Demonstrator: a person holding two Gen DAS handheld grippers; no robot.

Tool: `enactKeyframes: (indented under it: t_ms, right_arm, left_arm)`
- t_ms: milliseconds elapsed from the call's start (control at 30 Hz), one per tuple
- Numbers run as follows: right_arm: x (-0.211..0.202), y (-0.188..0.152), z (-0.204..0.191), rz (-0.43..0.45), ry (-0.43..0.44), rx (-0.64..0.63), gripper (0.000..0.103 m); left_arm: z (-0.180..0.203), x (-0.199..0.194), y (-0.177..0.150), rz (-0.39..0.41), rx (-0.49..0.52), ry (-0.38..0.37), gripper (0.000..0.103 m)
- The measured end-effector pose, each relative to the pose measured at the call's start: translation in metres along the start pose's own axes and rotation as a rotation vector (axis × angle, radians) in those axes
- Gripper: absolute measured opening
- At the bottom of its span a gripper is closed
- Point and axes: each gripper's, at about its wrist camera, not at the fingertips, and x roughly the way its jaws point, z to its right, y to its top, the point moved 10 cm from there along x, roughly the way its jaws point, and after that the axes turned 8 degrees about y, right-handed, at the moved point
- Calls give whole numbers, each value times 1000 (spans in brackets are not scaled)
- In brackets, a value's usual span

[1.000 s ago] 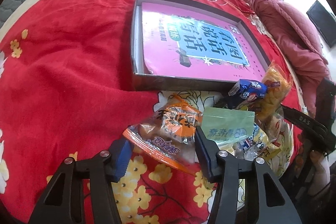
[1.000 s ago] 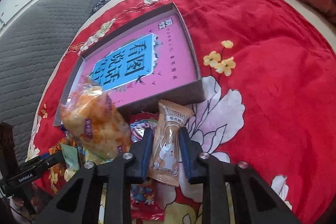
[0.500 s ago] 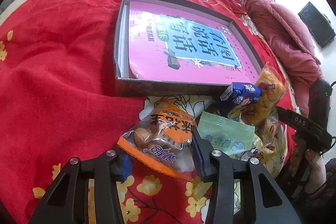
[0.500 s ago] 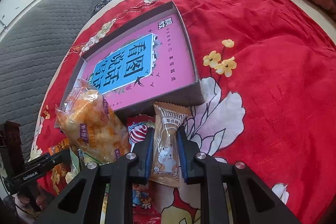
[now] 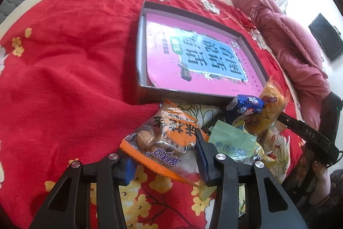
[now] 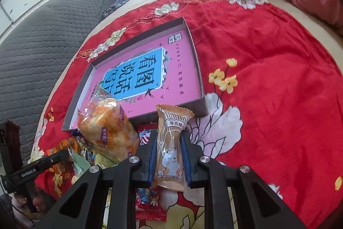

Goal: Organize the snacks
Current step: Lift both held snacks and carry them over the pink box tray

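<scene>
My left gripper (image 5: 165, 153) is shut on an orange bread packet (image 5: 165, 138), held just above the red bedspread. My right gripper (image 6: 168, 151) is shut on a long tan packet with a cat picture (image 6: 170, 149), lifted off the bed. Ahead of both lies a shallow grey box (image 5: 150, 93) (image 6: 202, 104) with a pink book (image 5: 193, 65) (image 6: 150, 76) flat inside. A pile of snacks lies before the box: a green packet (image 5: 231, 141), a blue packet (image 5: 246, 103), a yellow-orange puffed bag (image 5: 270, 108) (image 6: 109, 130).
The red flowered bedspread (image 5: 64, 78) (image 6: 268, 78) covers the bed. A pink quilt (image 5: 289, 40) lies at the far right. A grey quilted headboard (image 6: 42, 35) is on the left. More small packets (image 6: 148, 203) lie under my right gripper.
Both grippers have risen a little with their packets still held, and the box now looks further off. The left gripper's view has shifted right, back toward where it was a second ago.
</scene>
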Motion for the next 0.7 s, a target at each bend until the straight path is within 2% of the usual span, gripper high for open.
enactKeyframes:
  t_ms: [300, 700]
  right_arm:
    - [-12, 15, -17, 64, -11, -99, 21]
    - [-17, 34, -22, 115, 31, -99, 21]
  left_arm:
    - [-4, -17, 9, 48, -32, 6, 48]
    - [8, -40, 33, 118, -47, 0, 48]
